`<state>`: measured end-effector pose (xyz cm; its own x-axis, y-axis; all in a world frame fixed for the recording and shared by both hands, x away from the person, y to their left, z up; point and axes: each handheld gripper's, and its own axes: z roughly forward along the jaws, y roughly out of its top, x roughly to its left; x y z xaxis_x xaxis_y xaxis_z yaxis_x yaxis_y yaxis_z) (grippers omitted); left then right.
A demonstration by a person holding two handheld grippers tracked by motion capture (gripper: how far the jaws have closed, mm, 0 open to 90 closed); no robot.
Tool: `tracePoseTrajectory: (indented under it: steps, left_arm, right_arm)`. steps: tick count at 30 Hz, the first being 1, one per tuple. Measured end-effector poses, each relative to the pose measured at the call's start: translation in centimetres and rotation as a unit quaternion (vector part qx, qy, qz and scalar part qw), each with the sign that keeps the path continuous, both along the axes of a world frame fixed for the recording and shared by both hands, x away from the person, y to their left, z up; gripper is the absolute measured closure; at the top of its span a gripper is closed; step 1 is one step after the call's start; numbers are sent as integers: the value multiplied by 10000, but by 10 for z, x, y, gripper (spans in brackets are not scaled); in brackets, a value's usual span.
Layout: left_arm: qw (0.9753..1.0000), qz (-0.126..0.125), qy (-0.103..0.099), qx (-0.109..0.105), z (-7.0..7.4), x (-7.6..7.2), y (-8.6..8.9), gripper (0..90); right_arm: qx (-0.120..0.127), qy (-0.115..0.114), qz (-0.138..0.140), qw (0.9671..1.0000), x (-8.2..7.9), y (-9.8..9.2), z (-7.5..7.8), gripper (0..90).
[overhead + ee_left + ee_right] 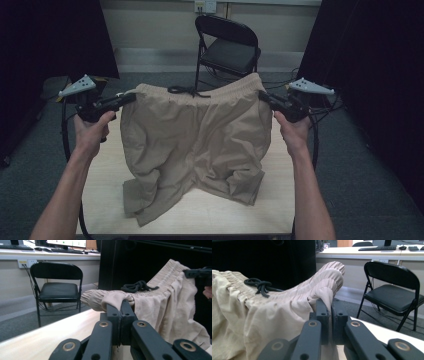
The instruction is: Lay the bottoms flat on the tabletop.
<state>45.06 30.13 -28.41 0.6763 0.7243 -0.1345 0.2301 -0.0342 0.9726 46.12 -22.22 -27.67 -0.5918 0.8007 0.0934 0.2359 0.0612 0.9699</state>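
I have the beige shorts (195, 135) lifted by the waistband, left gripper (131, 97) and right gripper (262, 95) each clamped on a corner. The hems rest on the table (280, 200), near its front edge. The table's far edge is hidden.

Shorts (195, 140) hide table (210, 215) middle; hems perhaps crumpled.

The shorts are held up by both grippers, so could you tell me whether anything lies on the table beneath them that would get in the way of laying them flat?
Nothing visible does. The left gripper and right gripper pinch the waistband of the shorts, whose legs already rest on the bare table. The chair stands behind it.
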Motion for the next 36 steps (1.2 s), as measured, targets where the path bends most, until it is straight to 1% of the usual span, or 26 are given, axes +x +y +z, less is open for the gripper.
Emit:
tracePoseTrajectory:
  steps: [1,3,4,5,6,7,8,10,13,14,15,18,19,20,22,24,26,27,28,29,30,31,32,33,35,36]
  left_arm:
    - [9998,182,93,-48,-4,20,4,894]
    - [9989,340,332,-17,-16,42,6,892]
    - [9979,425,493,43,-22,52,7,877]
    - [9963,577,636,105,-29,60,7,810]
    - [9941,720,804,116,-36,66,6,692]
    - [9931,738,898,137,-42,71,6,639]
    - [9923,785,953,127,-48,73,5,638]
    - [9918,675,1071,172,-59,74,1,607]
    - [9923,404,1139,286,-71,71,-6,604]
    - [9923,404,1139,286,-71,71,-6,605]
    - [9928,302,1124,286,-76,65,-11,610]
    - [9937,69,1087,279,-82,54,-17,614]
    - [9940,46,1055,281,-83,50,-19,624]
    - [9936,-4,1080,317,-85,45,-20,628]
    - [9937,-70,1057,374,-88,33,-21,629]
    - [9935,-121,1070,370,-92,22,-21,632]
    - [9923,-152,1113,525,-98,9,-20,633]
    - [9921,-180,1120,537,-100,5,-20,633]
    - [9931,-153,1034,529,-104,-4,-19,633]
    - [9929,-206,1068,480,-108,-10,-18,632]
    - [9921,-261,1116,510,-112,-15,-18,631]
    - [9912,-249,1135,640,-115,-19,-19,630]
    - [9905,-254,1166,687,-118,-24,-18,630]
    - [9900,-295,1191,693,-120,-27,-18,628]
    - [9905,-296,1174,650,-124,-37,-16,620]
    - [9899,-352,1229,617,-126,-41,-16,618]
  right_arm:
    - [29,79,-70,9999,15,2,2,863]
    - [0,178,-160,9997,29,5,0,848]
    - [-8,239,-203,9995,37,7,-3,798]
    - [-60,324,-290,9990,45,10,-7,688]
    - [-159,460,-462,9977,54,13,-12,580]
    - [-254,612,-590,9961,61,16,-18,510]
    - [-338,729,-627,9948,67,17,-25,470]
    - [-355,865,-694,9932,72,19,-37,445]
    - [-378,985,-561,9928,70,23,-53,423]
    - [-406,1000,-524,9928,68,24,-57,423]
    - [-396,1018,-458,9930,65,25,-61,417]
    - [-339,1057,-310,9933,55,29,-69,405]
    - [-367,1058,-256,9934,51,31,-71,402]
    - [-364,1058,-229,9935,47,32,-73,402]
    - [-317,1069,-32,9938,36,37,-79,393]
    - [-287,1063,97,9939,25,43,-85,382]
    - [-273,1066,282,9935,13,50,-91,381]
    - [-326,1067,353,9931,8,55,-94,387]
    - [-375,1077,413,9926,4,59,-97,394]
    - [-436,1107,537,9914,-1,66,-101,398]
    - [-485,1124,585,9908,-5,73,-104,401]
    - [-527,1146,632,9900,-8,79,-108,407]
    - [-606,1196,734,9882,-11,86,-111,414]
    - [-654,1201,839,9870,-14,93,-114,427]
    - [-699,1185,1012,9853,-21,106,-119,469]
    - [-681,1209,1097,9842,-24,112,-122,485]
